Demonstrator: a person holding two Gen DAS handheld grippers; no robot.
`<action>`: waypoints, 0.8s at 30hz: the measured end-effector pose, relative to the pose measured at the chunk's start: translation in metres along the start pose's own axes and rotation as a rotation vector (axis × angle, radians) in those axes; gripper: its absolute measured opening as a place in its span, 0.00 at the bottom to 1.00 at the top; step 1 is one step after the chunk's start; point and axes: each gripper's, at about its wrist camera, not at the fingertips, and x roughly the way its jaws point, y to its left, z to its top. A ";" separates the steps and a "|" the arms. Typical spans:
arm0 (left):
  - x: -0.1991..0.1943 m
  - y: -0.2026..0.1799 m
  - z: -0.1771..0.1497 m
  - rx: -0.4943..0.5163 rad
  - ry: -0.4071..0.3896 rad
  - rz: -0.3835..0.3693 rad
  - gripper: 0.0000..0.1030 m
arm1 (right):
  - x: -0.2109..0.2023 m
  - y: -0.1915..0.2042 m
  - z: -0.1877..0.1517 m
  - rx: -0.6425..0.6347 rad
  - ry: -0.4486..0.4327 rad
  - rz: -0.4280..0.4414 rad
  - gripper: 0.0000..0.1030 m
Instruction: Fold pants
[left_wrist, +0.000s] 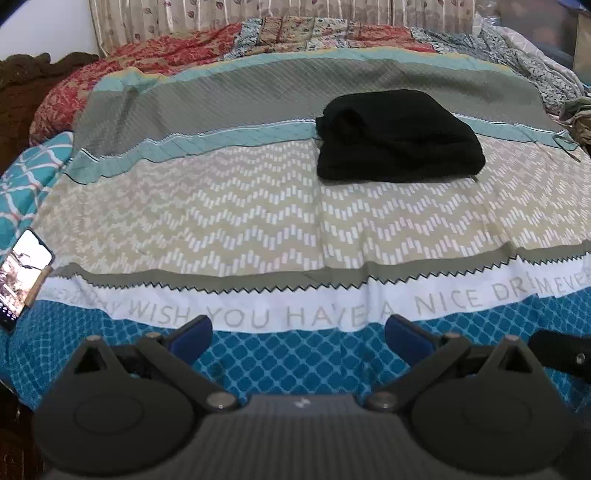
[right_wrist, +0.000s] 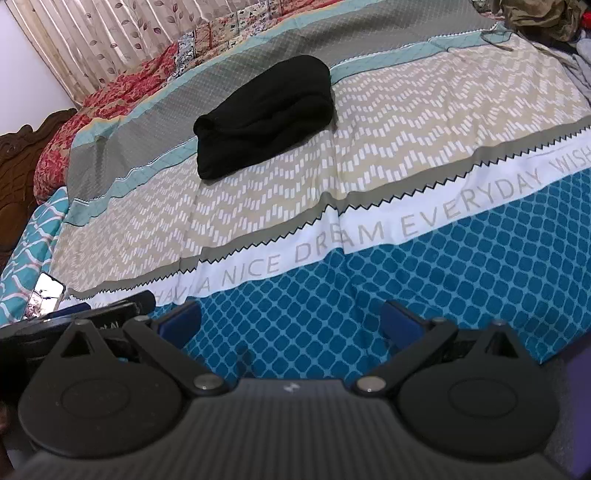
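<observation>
Black pants (left_wrist: 397, 136) lie in a compact folded bundle on the patterned bedspread (left_wrist: 258, 206), far ahead and slightly right in the left wrist view. In the right wrist view the pants (right_wrist: 264, 114) lie ahead and to the left. My left gripper (left_wrist: 298, 332) is open and empty, low over the blue near edge of the bedspread, well short of the pants. My right gripper (right_wrist: 290, 319) is open and empty over the same blue part of the bedspread (right_wrist: 406, 280). The left gripper's body (right_wrist: 74, 314) shows at the left edge of the right wrist view.
A lit phone (left_wrist: 20, 275) lies at the bed's left edge and shows in the right wrist view (right_wrist: 46, 295) too. A red floral quilt (left_wrist: 122, 74) and curtains (left_wrist: 258, 14) are at the back. A wooden headboard (right_wrist: 22, 147) stands left. A heap of clothes (right_wrist: 539, 18) sits far right.
</observation>
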 end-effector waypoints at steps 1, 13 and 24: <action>0.001 0.000 0.000 -0.004 0.006 -0.008 1.00 | 0.000 0.000 0.000 -0.002 -0.006 -0.002 1.00; 0.008 0.000 -0.003 -0.012 0.060 -0.053 1.00 | 0.003 -0.001 0.001 0.001 -0.010 -0.041 1.00; -0.008 0.001 0.001 -0.016 -0.030 -0.050 1.00 | -0.021 0.018 0.004 -0.107 -0.193 -0.079 1.00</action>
